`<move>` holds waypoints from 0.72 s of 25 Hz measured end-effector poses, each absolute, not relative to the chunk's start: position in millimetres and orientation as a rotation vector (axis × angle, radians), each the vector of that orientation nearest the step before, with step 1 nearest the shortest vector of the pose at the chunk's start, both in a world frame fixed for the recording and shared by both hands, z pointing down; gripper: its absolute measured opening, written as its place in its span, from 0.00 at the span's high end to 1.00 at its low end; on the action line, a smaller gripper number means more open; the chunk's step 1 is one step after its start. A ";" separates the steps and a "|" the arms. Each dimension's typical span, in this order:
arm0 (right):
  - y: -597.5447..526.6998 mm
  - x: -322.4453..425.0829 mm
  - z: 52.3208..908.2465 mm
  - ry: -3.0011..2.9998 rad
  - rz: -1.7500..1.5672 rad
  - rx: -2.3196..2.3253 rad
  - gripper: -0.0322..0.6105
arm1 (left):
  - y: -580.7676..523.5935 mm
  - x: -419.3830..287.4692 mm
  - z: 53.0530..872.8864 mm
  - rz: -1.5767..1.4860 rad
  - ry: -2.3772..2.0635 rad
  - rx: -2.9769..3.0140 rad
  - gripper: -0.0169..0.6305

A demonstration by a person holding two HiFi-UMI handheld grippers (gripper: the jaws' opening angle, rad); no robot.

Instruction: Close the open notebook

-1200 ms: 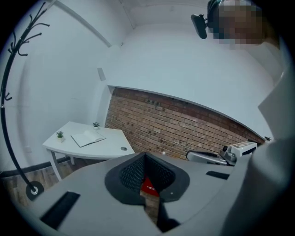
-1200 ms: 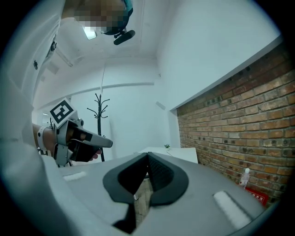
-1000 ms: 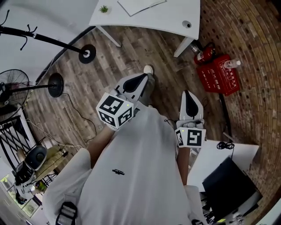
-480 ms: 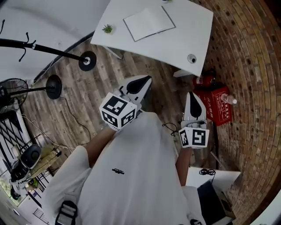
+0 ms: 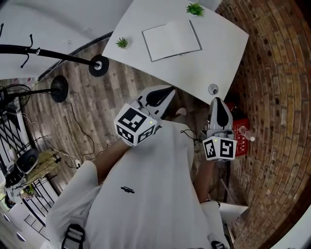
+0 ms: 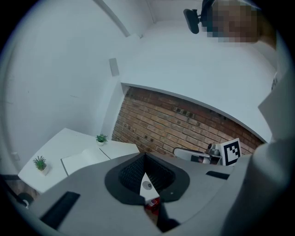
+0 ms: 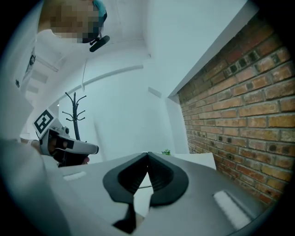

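Observation:
The open notebook lies flat with its white pages up on the white table, far ahead in the head view. My left gripper is held before the person's chest, short of the table's near edge, shut with nothing in it. My right gripper is beside it, near the table's corner, also shut and holding nothing. In the left gripper view the notebook shows low at the left, beyond the closed jaw tips. The right gripper view looks past its closed tips at the table's far part.
Two small potted plants stand on the table by the notebook. A cable hole sits near the table's corner. A coat stand base and a fan base are on the wooden floor at the left. A red box lies by the brick wall.
The person has walked toward the table with both grippers held out shut. The table and notebook have come down into full view, and the red box has slid behind the right gripper.

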State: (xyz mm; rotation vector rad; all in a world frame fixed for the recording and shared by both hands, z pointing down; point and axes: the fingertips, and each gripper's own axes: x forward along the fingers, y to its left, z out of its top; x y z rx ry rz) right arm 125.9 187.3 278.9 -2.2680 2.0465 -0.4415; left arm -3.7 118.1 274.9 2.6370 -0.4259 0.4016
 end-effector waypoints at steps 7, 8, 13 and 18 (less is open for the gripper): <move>154.1 158.8 299.3 2.159 -0.570 -2.136 0.93 | 97.2 20.4 287.4 0.442 -0.580 2.572 0.96; 149.5 162.2 300.2 2.184 -0.578 -2.114 0.93 | 93.3 25.0 288.2 0.438 -0.607 2.557 0.96; 127.5 177.5 303.8 2.279 -0.605 -2.019 0.93 | 78.6 49.2 285.5 0.423 -0.686 2.531 0.96; 109.2 185.3 307.5 2.369 -0.619 -1.979 0.93 | 66.3 56.6 288.4 0.408 -0.741 2.507 0.96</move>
